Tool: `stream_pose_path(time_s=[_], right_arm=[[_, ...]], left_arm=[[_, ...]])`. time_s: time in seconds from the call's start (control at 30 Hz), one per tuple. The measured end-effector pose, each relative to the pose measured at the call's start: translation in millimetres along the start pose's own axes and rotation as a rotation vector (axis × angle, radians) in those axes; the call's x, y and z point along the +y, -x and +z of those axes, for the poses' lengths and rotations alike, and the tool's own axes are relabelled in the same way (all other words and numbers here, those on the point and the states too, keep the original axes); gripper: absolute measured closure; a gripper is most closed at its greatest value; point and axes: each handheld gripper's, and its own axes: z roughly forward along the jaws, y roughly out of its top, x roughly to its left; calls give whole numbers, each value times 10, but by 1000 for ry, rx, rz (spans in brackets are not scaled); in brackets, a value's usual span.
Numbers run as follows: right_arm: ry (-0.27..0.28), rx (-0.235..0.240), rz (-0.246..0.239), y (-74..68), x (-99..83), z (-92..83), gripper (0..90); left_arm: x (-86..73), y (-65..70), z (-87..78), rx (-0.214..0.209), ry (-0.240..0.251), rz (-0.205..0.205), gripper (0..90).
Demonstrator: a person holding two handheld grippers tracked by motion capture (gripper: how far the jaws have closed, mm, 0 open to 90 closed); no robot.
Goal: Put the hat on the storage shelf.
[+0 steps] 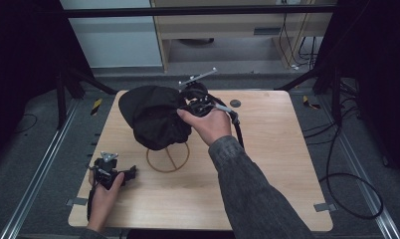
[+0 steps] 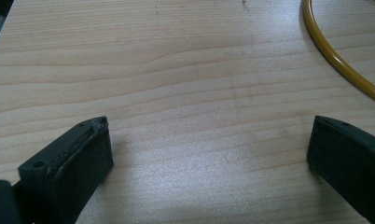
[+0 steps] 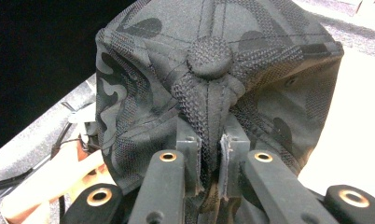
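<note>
The cap [image 3: 213, 84] is a dark camouflage baseball cap, and it hangs up off the table, above the yellow wire stand [image 1: 167, 158] near the middle of the board. Its brim points toward the far left corner in the high view. It looks to me like a light, floppy thing: the crown has creased and bunched where it is pinched, so the cloth gives easily, while the brim likely keeps its shape. I would guess the weave is grippy rather than slick, and there is nothing about it that could break.

The right gripper [image 3: 209, 154] has its jaws pressed together on a fold of fabric just below the top button [image 3: 209, 57], with only the thickness of the cloth between them. That seems a fair place to hold, since the seams meet there and the material is doubled up. A pinch on a single thin panel might slip or let the cap swing.

The left gripper [image 2: 209, 154] rests low at the near left part of the wooden table [image 1: 267, 164], held in the person's left hand [image 1: 102, 196]. Its jaws are spread wide with bare wood between them, and a curve of the stand's ring [image 2: 337, 58] passes just beyond its right jaw
</note>
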Motion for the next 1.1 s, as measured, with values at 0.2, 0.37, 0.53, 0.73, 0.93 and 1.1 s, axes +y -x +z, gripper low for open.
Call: stream_pose_path(time_s=[0.2,0.37,0.53,0.73,0.93,1.1], right_arm=[[-4,-8,-2,-5,-9,59,808],[0,-13,-3,-8,-11,83,800],[-2,-17,-2,-10,-13,111,784],[-5,-21,0,-27,-8,144,760],[10,-15,15,1,5,146,723],[9,-32,21,15,7,136,658]], left_arm=[[0,0,1,1,0,0,0],[1,-1,1,1,0,1,0],[1,-1,1,1,0,0,0],[1,-1,1,1,0,1,0],[0,-1,1,1,0,0,0],[0,-1,2,0,1,1,0]])
